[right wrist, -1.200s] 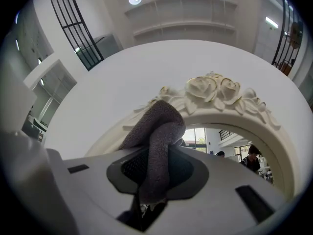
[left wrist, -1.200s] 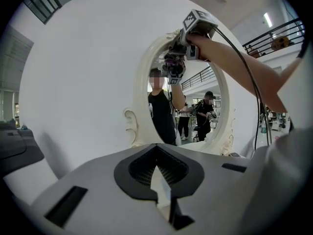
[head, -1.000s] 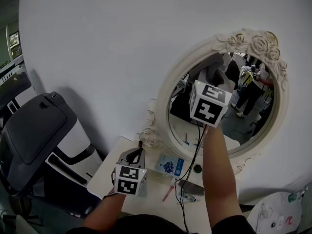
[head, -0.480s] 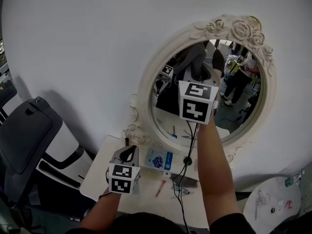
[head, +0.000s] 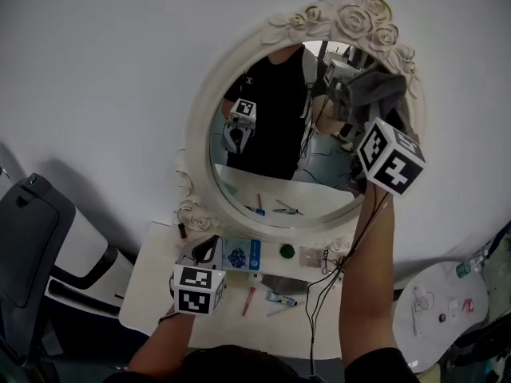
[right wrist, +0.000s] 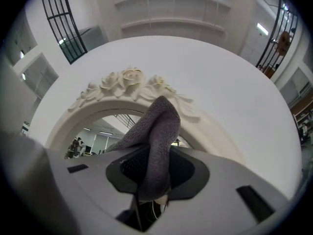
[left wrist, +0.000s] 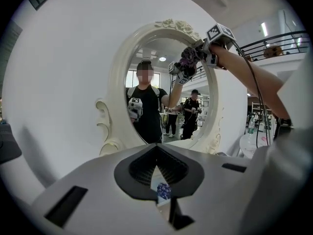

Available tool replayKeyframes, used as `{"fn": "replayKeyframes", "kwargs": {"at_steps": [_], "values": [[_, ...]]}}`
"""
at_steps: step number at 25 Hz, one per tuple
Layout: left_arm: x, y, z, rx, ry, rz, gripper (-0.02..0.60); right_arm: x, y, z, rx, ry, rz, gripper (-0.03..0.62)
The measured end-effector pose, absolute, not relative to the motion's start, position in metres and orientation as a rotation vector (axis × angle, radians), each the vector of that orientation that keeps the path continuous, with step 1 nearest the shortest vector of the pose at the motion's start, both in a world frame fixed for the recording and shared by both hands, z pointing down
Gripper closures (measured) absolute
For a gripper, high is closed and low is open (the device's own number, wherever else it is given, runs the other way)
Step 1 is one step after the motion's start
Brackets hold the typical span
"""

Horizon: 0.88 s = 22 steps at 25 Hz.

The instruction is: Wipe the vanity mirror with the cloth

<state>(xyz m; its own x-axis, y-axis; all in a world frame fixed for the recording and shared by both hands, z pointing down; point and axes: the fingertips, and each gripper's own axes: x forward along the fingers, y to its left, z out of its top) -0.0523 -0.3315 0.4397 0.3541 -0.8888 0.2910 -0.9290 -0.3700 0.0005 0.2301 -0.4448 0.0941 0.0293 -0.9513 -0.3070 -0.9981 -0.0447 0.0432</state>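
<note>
The mirror [head: 297, 118] is the biggest thing here: an oval glass in a cream frame carved with roses at the top, standing upright at the back of the desk [head: 152, 294] against a white wall. It looks heavy and rigid, but glass is brittle and the carving would snag. A stand-up mirror may also rock if pushed hard near the crown. I would press lightly and flat, keeping to the glass and off the roses.

The cloth [head: 375, 90] is grey, nubbly and quite limp. It is up at the mirror's upper right, close under the carved roses, and the head view shows it at the glass beside the rim. Whether it is actually touching the glass, I cannot tell. In the right gripper view it flops out ahead of the claw in a loose fold. It probably weighs next to nothing, bunches easily and grips well enough not to slip. A bunched fold held near its middle, as now, leaves a soft pad in front to do the wiping.

The right claw [right wrist: 152, 192] is pinching that fold, with the arm raised high. The left claw [left wrist: 156, 166] hangs low over the desk with its jaws pressed together, or all but, on nothing. Only a thin slit shows between them.

Small things lie on the desk below the mirror: a blue and white packet [head: 239, 255], a red pen [head: 249, 300] and some cables.
</note>
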Motion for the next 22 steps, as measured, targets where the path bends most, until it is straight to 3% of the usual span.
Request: {"fn": "replayKeyframes", "kwargs": {"at_steps": [10,22], "values": [[-0.014,-0.334,0.445,2.520,-1.551,0.405,0.581,0.322,-0.436,0.180,-2.372,1.831,0.236,0.499],[-0.019,-0.328,0.447,2.499,-1.583,0.410,0.581,0.294,-0.440,0.164,-2.438,1.845,0.350,0.511]]}}
